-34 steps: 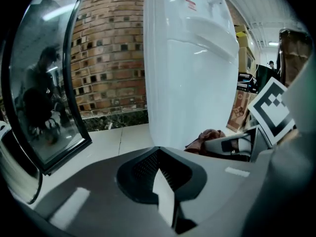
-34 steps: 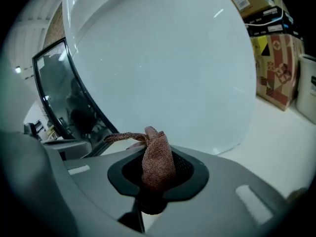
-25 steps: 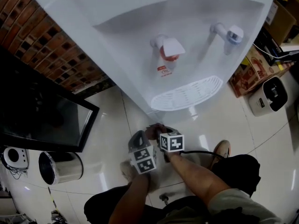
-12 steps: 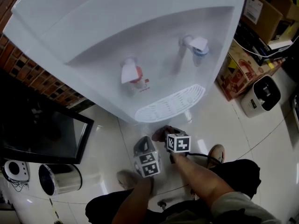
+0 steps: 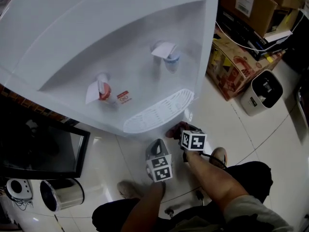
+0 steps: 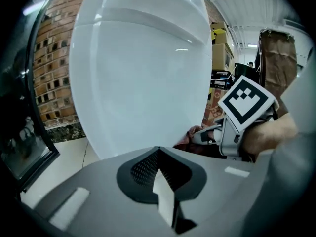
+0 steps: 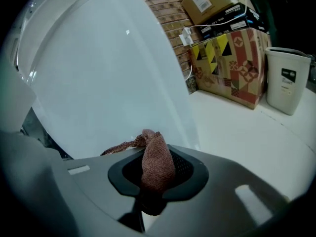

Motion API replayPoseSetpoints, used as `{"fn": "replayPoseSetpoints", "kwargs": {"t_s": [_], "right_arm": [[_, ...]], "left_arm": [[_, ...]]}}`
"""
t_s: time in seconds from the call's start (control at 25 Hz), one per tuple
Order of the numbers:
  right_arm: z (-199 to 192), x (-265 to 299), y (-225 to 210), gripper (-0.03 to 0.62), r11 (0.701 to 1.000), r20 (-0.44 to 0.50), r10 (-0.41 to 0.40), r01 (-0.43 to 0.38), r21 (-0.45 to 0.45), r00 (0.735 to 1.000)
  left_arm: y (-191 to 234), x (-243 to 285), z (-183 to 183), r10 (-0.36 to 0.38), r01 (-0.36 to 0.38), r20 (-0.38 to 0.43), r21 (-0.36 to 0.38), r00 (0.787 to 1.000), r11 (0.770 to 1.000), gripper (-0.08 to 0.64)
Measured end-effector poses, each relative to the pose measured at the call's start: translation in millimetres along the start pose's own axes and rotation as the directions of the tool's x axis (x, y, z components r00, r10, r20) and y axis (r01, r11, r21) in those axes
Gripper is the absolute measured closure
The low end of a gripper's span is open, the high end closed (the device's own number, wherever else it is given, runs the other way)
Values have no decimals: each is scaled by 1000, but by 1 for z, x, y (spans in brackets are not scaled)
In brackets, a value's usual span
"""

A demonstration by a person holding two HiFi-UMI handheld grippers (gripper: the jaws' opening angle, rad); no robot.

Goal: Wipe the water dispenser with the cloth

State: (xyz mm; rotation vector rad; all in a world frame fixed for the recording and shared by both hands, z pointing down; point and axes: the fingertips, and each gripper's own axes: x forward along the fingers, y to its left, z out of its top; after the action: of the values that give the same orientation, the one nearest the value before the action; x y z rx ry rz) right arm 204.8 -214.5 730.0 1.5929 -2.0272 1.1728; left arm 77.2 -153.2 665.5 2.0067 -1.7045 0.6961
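- Water dispenser [image 5: 120, 57] stands upright, taps facing near.
- Cloth [image 7: 157, 164] lies lengthwise along the closed right tongs [image 5: 182, 129], which grip it; its tip points at the dispenser.
- Left tongs [image 6: 158, 152] closed, empty.

Glossy white tiles [image 5: 241, 124] spread beneath me. A brick wall [image 6: 52, 78] stands to my left. Cardboard boxes [image 5: 236, 64] pile up on my right.

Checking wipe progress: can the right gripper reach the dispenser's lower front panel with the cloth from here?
Probably yes: the right gripper, shut on the cloth, faces the water dispenser close up, with nothing between them.
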Motion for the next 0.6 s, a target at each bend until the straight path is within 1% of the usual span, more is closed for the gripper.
{"fn": "replayPoseSetpoints", "kwargs": {"t_s": [0.32, 0.44, 0.6], "right_arm": [[27, -5, -63, 511, 998, 46, -60, 58, 39, 997], [37, -3, -85, 511, 997, 54, -59, 56, 53, 997], [45, 0, -93, 511, 999, 57, -36, 35, 15, 998]], "left_arm": [[-48, 15, 0, -31, 31, -12, -29, 999, 999, 560], [-67, 20, -3, -42, 41, -18, -40, 999, 998, 560], [-85, 25, -8, -42, 40, -27, -54, 999, 998, 560]]}}
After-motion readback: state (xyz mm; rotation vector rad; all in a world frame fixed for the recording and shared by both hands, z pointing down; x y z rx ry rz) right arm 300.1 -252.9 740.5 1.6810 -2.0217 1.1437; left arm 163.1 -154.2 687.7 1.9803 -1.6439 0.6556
